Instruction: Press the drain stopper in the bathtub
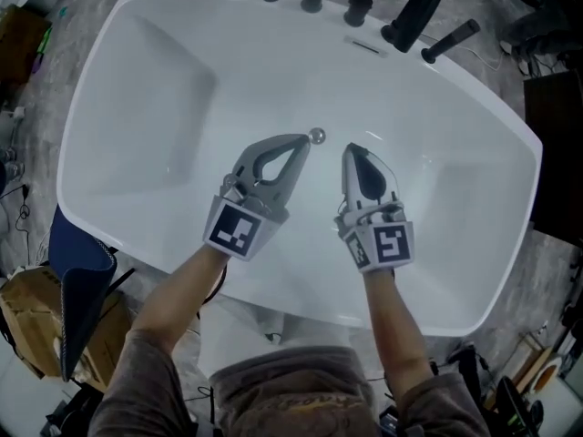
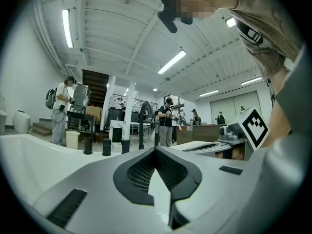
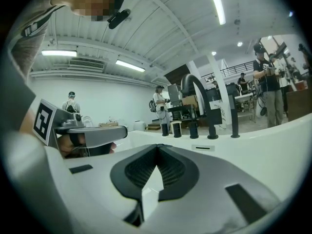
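- At the bottom of the bathtub (image 1: 164,98), mid-floor: drain stopper (image 1: 316,136), a small shiny knob.
- Left hand-held gripper (image 1: 301,141): jaws together, nothing betw. them, tip just beside the stopper.
- Right hand-held gripper (image 1: 350,149): also closed & empty, near the stopper on its other side.
- Step, prob.: final approach. Next move needs a closed tip centred over the stopper, then pushed straight down.

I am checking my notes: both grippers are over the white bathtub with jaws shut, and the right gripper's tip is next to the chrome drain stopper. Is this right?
Not quite. The head view shows the tip of the left gripper next to the chrome drain stopper; the right gripper is a little apart from it. Both are over the white bathtub, jaws shut.
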{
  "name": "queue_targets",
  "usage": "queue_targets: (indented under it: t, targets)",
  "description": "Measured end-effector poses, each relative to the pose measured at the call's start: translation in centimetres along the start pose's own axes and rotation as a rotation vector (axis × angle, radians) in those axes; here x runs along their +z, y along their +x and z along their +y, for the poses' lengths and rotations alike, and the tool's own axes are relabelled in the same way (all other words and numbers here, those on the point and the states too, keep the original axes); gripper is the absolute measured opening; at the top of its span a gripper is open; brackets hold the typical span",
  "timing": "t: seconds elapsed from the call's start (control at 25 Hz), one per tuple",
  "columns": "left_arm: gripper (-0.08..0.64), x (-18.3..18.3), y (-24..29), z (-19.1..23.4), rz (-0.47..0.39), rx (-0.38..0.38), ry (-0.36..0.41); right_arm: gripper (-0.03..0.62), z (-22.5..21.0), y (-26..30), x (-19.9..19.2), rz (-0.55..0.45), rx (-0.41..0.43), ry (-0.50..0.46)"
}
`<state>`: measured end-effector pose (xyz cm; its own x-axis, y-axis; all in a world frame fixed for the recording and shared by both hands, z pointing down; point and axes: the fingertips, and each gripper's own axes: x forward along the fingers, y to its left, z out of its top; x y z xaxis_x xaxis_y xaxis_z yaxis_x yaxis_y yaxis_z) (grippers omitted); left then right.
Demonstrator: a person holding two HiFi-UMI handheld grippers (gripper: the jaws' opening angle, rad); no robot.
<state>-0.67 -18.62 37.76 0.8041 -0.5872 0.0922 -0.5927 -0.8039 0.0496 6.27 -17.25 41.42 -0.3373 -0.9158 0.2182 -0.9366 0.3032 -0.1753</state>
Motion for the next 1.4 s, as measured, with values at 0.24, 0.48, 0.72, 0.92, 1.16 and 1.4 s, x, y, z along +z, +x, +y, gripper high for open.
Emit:
queue_targets:
  t: [0.24,0.48,0.72,0.92,1.16,1.4]
  targets:
    - [0.005,-3.8,1.1,1.2,-0.016,-0.016,-0.012,0.002,-0.9,2.0,-3.7,0.001,-0.012,0.001]
    - [0.005,-7.6,2.2,2.1,-0.027,-0.038,-0.009,0.002,-1.6,3.9,-7.4,0.010,-0.018,-0.003]
    - [0.005,-11.0,2.8,2.7,-0.015,-0.075,0.018,0.002,-2.0,5.3,-10.8,0.019,-0.019,-0.002]
    - [0.005,-14.0,3.4,3.4,-0.031,-0.091,0.039,0.002,-2.7,7.2,-13.9,0.014,-0.022,-0.013]
    - [0.005,-17.3,3.0,4.3,-0.038,-0.080,0.034,0.002,-2.9,9.0,-17.4,0.022,-0.035,-0.022]
    - [0.005,-19.5,2.6,4.3,-0.032,-0.074,0.013,0.002,-2.5,9.1,-20.5,0.065,-0.033,0.003]
